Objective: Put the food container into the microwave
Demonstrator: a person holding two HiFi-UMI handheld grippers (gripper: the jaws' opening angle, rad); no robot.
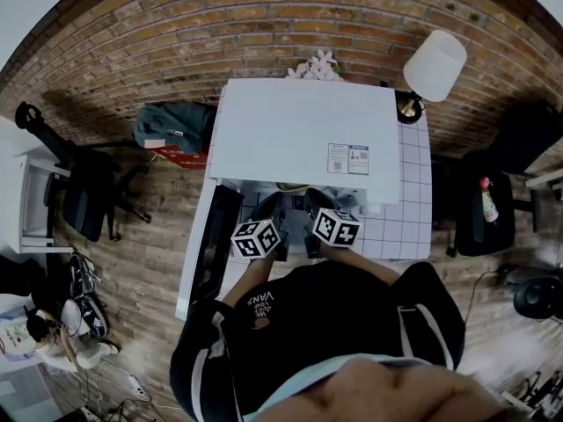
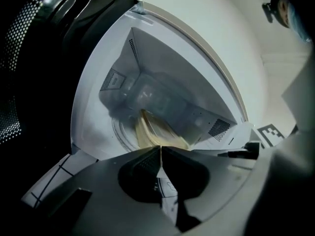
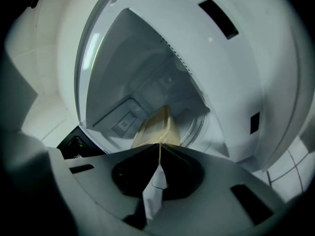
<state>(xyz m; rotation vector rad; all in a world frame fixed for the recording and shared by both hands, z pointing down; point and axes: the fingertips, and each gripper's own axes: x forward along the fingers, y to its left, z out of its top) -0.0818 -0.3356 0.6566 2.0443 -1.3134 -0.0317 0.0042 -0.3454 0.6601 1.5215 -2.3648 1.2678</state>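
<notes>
A white microwave stands on a tiled table, its dark door swung open to the left. My left gripper and right gripper reach side by side into its mouth. A yellowish translucent food container hangs between them, tilted, over the glass turntable in the cavity. The left gripper is shut on one thin rim. In the right gripper view the container runs away from the right gripper, shut on the opposite rim. In the head view the container is mostly hidden.
A white lamp and pink flowers stand behind the microwave by the brick wall. A dark bag and a black chair are at the left. Another dark seat with a bottle is at the right.
</notes>
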